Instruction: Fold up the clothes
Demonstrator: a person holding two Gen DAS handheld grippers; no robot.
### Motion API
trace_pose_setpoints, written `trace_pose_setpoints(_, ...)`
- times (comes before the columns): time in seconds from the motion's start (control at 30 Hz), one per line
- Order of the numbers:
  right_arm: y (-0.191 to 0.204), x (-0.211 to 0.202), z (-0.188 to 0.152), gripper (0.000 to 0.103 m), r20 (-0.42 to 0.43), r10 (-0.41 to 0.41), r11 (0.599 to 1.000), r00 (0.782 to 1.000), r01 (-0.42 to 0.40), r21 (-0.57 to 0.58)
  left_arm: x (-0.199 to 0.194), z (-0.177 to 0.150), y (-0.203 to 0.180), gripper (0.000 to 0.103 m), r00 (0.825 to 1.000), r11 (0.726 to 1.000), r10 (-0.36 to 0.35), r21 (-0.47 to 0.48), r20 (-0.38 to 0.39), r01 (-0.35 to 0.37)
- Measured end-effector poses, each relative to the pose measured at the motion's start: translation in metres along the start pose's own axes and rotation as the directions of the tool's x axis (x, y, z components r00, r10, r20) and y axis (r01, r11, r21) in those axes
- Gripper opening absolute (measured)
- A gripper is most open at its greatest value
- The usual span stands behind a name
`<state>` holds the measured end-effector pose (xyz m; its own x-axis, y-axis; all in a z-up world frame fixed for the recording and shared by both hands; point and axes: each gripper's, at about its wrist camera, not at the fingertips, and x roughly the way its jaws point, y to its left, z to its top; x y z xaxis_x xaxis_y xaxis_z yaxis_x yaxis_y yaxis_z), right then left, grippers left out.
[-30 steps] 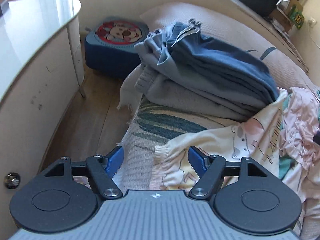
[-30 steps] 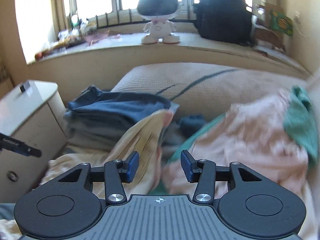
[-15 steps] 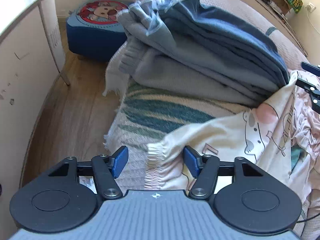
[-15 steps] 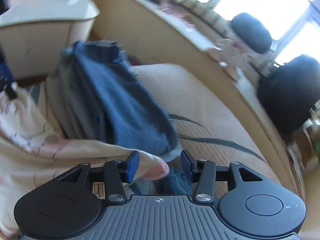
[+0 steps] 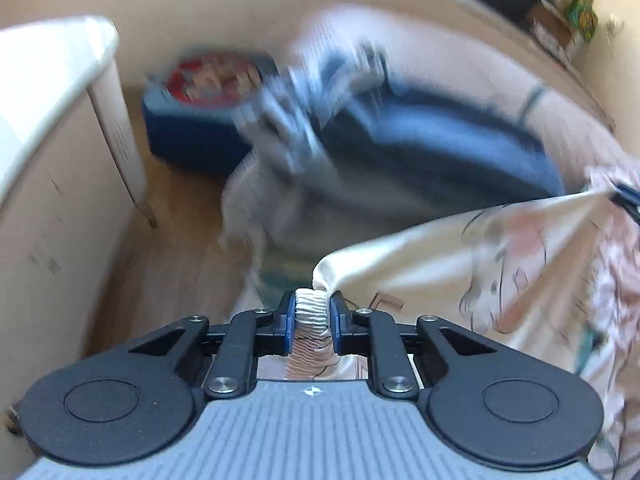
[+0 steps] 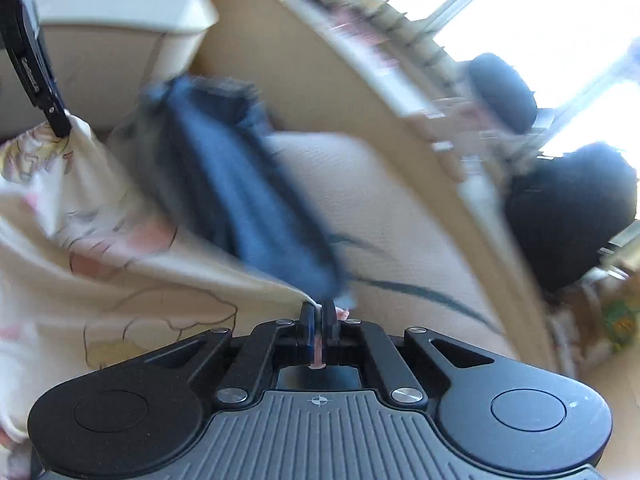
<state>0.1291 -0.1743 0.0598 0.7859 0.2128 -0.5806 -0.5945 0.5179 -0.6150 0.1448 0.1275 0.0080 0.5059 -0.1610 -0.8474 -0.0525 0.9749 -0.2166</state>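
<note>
Bright windows (image 6: 540, 20) glare above a long beige ledge (image 6: 360, 92). Below it, a white cabinet (image 5: 48, 128) stands on wooden floor (image 5: 180, 240); beside it, seemingly, a blue cushion (image 5: 192, 136), blurred.

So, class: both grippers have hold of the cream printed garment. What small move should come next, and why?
Probably draw the hands apart. The left gripper pinches the ribbed cuff and the right gripper an edge of the cream garment, which sags between them beside the folded pile.

Both wrist views sit close over the cream printed garment (image 5: 460, 248), facing the blue folded pile (image 6: 248, 200); both show it.
</note>
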Motion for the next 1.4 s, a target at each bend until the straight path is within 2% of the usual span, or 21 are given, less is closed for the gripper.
trace_pose_setpoints(0.1,-0.013,-0.017,0.002,0.002,-0.003,-0.083,0.996,0.997,0.083,0.031,-0.013,0.028,-0.004,0.016,0.997,1.0,-0.014,0.003,0.073,0.014)
trace_pose_setpoints(0.2,-0.018,-0.01,0.009,0.002,-0.03,-0.136,0.988,0.99,0.138,0.066,-0.017,0.045,-0.022,0.016,0.989,0.998,0.036,0.051,0.141,-0.044)
trace_pose_setpoints(0.3,-0.016,0.01,0.017,0.002,-0.059,-0.15,0.983,0.987,0.155,0.099,-0.012,0.044,-0.029,0.016,0.985,0.993,0.083,0.073,0.154,-0.095)
trace_pose_setpoints(0.4,-0.01,0.012,0.022,0.002,-0.063,-0.113,0.987,0.992,0.119,0.11,-0.009,0.035,-0.022,0.016,0.989,0.994,0.074,0.072,0.126,-0.083)
trace_pose_setpoints(0.5,-0.003,-0.009,0.021,0.002,-0.042,-0.083,0.992,0.996,0.087,0.094,-0.018,0.024,-0.015,0.017,0.991,0.994,0.05,0.087,0.125,-0.061)
trace_pose_setpoints(0.63,0.006,-0.066,0.015,0.003,-0.013,-0.035,0.993,0.999,0.037,0.109,-0.041,0.01,-0.007,0.017,0.992,0.995,-0.021,0.096,0.123,0.009)
trace_pose_setpoints(0.8,0.028,-0.145,0.007,0.003,-0.001,0.07,0.985,0.998,-0.069,0.155,-0.075,-0.023,-0.004,0.017,0.99,0.989,-0.083,0.134,0.118,0.067)
trace_pose_setpoints(0.9,0.051,-0.188,-0.003,0.003,0.011,0.15,0.96,0.989,-0.149,0.236,-0.085,-0.046,0.003,0.017,0.993,0.99,-0.061,0.13,0.104,0.047)
trace_pose_setpoints(1.0,0.086,-0.22,-0.018,0.003,0.006,0.244,0.92,0.97,-0.233,0.316,-0.091,-0.07,0.013,0.017,0.996,0.994,-0.035,0.11,0.078,0.026)
trace_pose_setpoints(1.1,0.121,-0.242,-0.036,0.003,-0.014,0.321,0.86,0.947,-0.285,0.424,-0.098,-0.099,0.024,0.02,0.998,0.994,-0.033,0.106,0.05,0.028)
trace_pose_setpoints(1.23,0.165,-0.251,-0.059,0.003,-0.02,0.414,0.768,0.91,-0.338,0.544,-0.089,-0.134,0.031,0.022,0.996,0.983,0.086,0.163,0.006,-0.086)
trace_pose_setpoints(1.3,0.181,-0.247,-0.067,0.003,-0.017,0.458,0.725,0.889,-0.362,0.586,-0.08,-0.146,0.037,0.024,0.992,0.978,0.126,0.169,-0.023,-0.12)
trace_pose_setpoints(1.37,0.193,-0.239,-0.07,0.003,-0.047,0.462,0.734,0.886,-0.353,0.58,-0.074,-0.147,0.046,0.031,0.994,0.99,0.091,0.112,-0.054,-0.084)
trace_pose_setpoints(1.4,0.196,-0.234,-0.071,0.003,-0.065,0.456,0.743,0.888,-0.34,0.576,-0.073,-0.144,0.052,0.046,0.996,0.996,0.071,0.064,-0.047,-0.068)
